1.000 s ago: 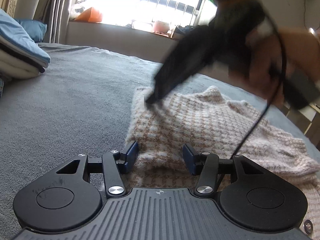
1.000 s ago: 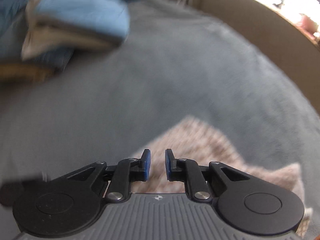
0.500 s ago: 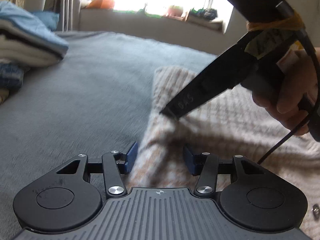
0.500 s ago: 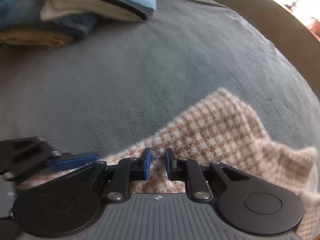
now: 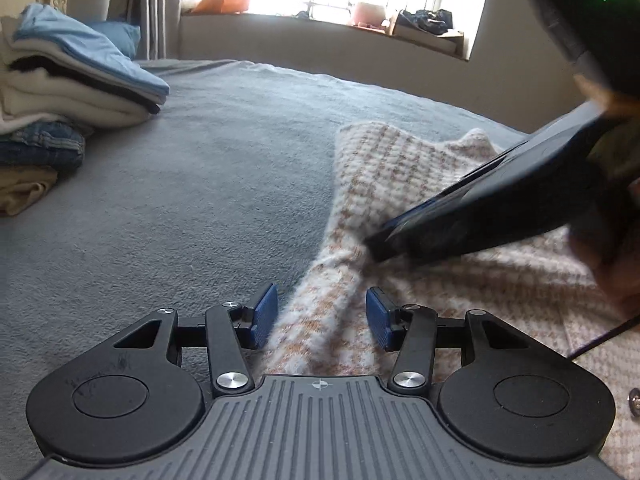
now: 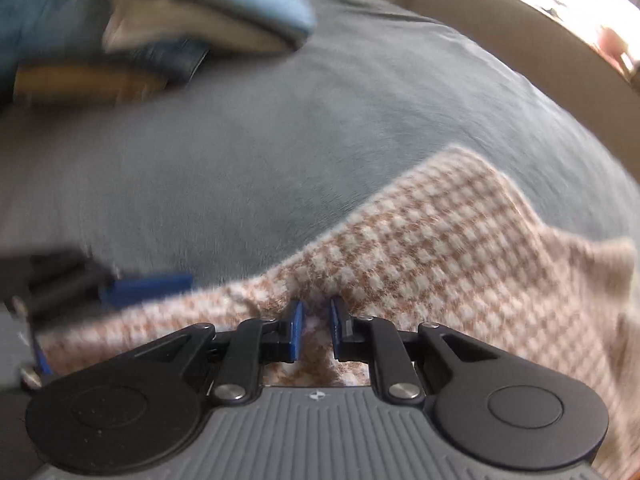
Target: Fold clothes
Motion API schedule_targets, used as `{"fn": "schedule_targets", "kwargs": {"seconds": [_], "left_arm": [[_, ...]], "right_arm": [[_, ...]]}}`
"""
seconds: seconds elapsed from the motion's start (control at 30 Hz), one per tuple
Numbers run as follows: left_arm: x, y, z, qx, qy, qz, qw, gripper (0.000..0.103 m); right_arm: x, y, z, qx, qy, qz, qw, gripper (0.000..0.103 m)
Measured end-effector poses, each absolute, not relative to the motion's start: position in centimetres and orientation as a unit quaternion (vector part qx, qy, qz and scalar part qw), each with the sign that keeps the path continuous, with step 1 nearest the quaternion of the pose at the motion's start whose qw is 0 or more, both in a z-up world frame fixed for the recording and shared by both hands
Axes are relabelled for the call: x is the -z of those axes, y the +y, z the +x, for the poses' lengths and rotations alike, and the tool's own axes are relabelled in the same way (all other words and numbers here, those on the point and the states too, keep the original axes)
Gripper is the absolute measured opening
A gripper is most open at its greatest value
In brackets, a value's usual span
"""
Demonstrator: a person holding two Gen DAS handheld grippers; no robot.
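Note:
A fuzzy cream-and-tan checked sweater (image 5: 400,168) lies on the grey bed cover (image 5: 200,184). My left gripper (image 5: 320,316) has a bunched fold of the sweater's edge filling the gap between its blue pads (image 5: 264,316), which grip it. My right gripper (image 6: 316,330) is nearly closed and pinches a puckered ridge of the sweater (image 6: 432,240). In the left wrist view the right gripper (image 5: 374,246) bites the cloth just ahead of my left jaws, held by a hand (image 5: 612,264). The left gripper (image 6: 96,320) shows blurred at the right wrist view's left edge.
A stack of folded clothes (image 5: 68,80), blue on top with cream, denim and tan below, sits at the far left of the bed; the same folded clothes (image 6: 192,20) appear in the right wrist view. A window sill (image 5: 360,20) with clutter runs behind the bed.
The right gripper came down onto the sweater and closer to my left jaws, pulling the cloth into a ridge. Both views swung toward the folded stack, which shows nearer.

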State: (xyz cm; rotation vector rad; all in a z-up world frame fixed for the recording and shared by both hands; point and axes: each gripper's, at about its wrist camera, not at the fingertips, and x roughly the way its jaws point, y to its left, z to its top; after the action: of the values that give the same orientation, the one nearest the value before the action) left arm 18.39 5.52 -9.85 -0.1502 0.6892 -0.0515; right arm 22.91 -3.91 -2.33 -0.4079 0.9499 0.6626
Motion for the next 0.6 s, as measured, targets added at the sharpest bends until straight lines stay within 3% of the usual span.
{"fn": "schedule_targets", "kwargs": {"seconds": [0.27, 0.4, 0.6], "left_arm": [[8.8, 6.5, 17.2, 0.010, 0.345, -0.079, 0.935, 0.050], [8.2, 6.1, 16.8, 0.017, 0.344, -0.066, 0.936, 0.050], [6.1, 5.1, 17.6, 0.025, 0.327, -0.037, 0.944, 0.051]], "right_arm": [[-2.2, -15.0, 19.1, -0.201, 0.445, -0.086, 0.868, 0.017], [-2.1, -23.9, 16.6, -0.088, 0.450, 0.016, 0.888, 0.017], [-0.6, -31.3, 13.1, 0.046, 0.441, 0.052, 0.895, 0.017]]}}
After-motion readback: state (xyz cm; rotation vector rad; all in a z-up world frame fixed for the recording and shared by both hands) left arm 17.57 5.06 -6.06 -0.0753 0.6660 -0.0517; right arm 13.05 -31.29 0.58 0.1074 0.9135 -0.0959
